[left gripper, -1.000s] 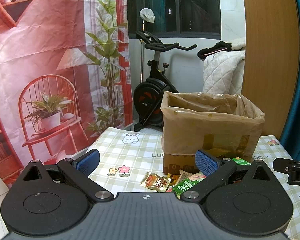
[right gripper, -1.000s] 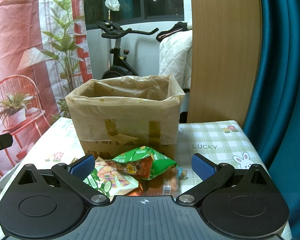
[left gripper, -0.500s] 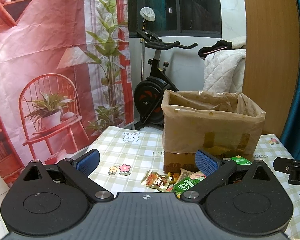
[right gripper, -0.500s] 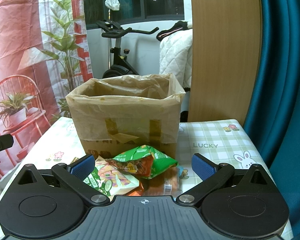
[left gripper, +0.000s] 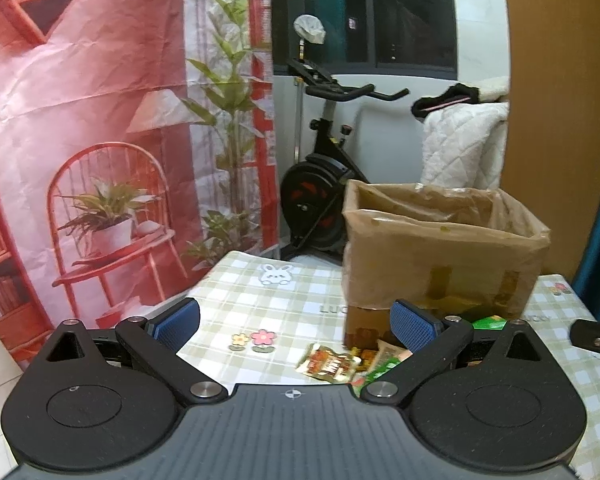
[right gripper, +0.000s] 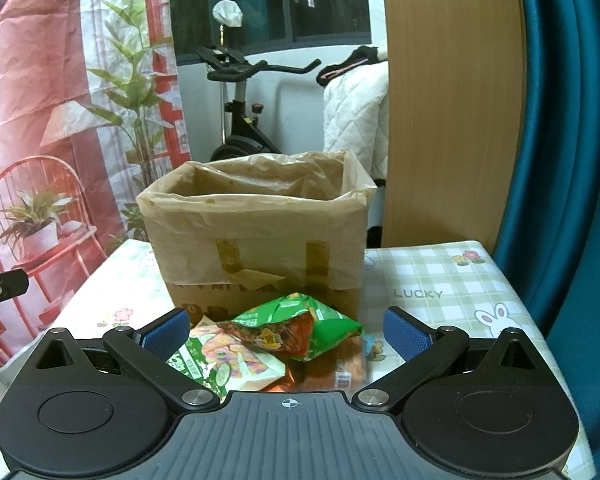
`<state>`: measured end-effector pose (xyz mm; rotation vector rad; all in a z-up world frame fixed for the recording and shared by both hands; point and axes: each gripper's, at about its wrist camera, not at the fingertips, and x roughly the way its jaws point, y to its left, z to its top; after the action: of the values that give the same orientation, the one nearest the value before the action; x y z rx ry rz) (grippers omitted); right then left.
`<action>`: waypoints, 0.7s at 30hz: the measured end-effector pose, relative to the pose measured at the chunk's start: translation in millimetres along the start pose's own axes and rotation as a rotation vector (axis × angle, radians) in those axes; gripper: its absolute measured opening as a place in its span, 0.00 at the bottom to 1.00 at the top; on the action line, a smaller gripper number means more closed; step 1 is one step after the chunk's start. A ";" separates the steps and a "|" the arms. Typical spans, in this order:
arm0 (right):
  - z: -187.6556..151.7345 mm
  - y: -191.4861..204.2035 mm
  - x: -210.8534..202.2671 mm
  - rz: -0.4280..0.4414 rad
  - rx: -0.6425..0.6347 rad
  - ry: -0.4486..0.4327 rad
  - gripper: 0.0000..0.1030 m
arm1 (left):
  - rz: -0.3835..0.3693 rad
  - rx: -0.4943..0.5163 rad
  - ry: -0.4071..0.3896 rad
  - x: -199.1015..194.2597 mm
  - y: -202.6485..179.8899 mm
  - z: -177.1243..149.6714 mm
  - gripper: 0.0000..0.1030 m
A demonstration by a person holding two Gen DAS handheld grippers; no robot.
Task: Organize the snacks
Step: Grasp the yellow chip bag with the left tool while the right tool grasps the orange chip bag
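Observation:
A cardboard box lined with a brown plastic bag stands on the checked tablecloth; it appears too in the left wrist view as the box. A pile of snack packets lies in front of it: a green packet, a white-and-green packet and an orange one. My right gripper is open, its blue pads either side of the pile. My left gripper is open over the cloth, with a red-and-gold sachet lying between its fingers.
The table ends at the left near a red printed backdrop. An exercise bike and a white quilt stand behind the table. A wooden panel and teal curtain are at the right.
Both grippers stay open and nearly still. The views have risen very slightly, so the box and snacks sit a touch lower in frame.

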<state>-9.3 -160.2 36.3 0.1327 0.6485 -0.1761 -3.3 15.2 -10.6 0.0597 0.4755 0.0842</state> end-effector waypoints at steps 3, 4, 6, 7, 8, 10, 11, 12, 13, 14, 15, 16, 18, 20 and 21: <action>-4.2 -0.7 4.0 0.015 0.012 -0.019 1.00 | 0.013 -0.005 -0.018 2.7 5.7 -1.4 0.99; -7.1 0.1 5.2 0.020 0.010 -0.035 1.00 | 0.013 -0.004 -0.022 3.3 7.2 -2.6 0.99; -13.5 1.8 7.6 0.031 -0.001 -0.067 1.00 | 0.005 0.001 -0.029 5.6 10.2 -6.5 0.99; -16.3 2.9 8.9 0.041 -0.010 -0.079 1.00 | -0.002 0.002 -0.030 7.2 11.6 -8.8 0.99; -19.9 5.3 10.4 0.054 -0.022 -0.087 1.00 | -0.011 0.003 -0.026 9.5 13.4 -11.3 0.99; -28.9 9.8 13.0 0.081 -0.037 -0.117 1.00 | -0.033 0.002 -0.005 14.9 17.2 -19.2 0.99; -34.2 12.0 14.2 0.084 -0.040 -0.135 1.00 | -0.044 0.000 0.007 17.9 19.6 -23.5 0.99; -38.4 14.1 15.3 0.083 -0.052 -0.143 1.00 | -0.057 0.000 0.023 20.9 20.4 -28.9 0.99; -43.0 18.1 18.1 0.075 -0.079 -0.138 1.00 | -0.070 -0.001 0.034 23.3 22.0 -34.1 0.99; -46.3 20.6 20.5 0.070 -0.089 -0.126 1.00 | -0.089 -0.004 0.044 25.7 23.5 -39.3 0.99; -50.2 22.8 22.6 0.075 -0.097 -0.115 1.00 | -0.117 -0.009 0.063 29.5 24.6 -46.1 0.99; -53.3 24.5 24.2 0.078 -0.104 -0.105 1.00 | -0.147 -0.015 0.086 33.9 25.5 -51.3 0.99; -59.1 28.9 25.6 0.067 -0.130 -0.095 1.00 | -0.207 -0.026 0.136 45.2 27.0 -61.7 0.99; -64.3 32.6 27.0 0.068 -0.158 -0.085 1.00 | -0.259 -0.020 0.187 57.8 25.3 -71.8 0.99; -66.5 32.7 27.9 0.073 -0.163 -0.078 1.00 | -0.281 -0.007 0.207 64.0 22.8 -76.1 0.99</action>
<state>-19.8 -119.9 -31.0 -0.0075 0.5769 -0.0572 16.9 46.8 -105.4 -0.0239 0.6855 -0.1857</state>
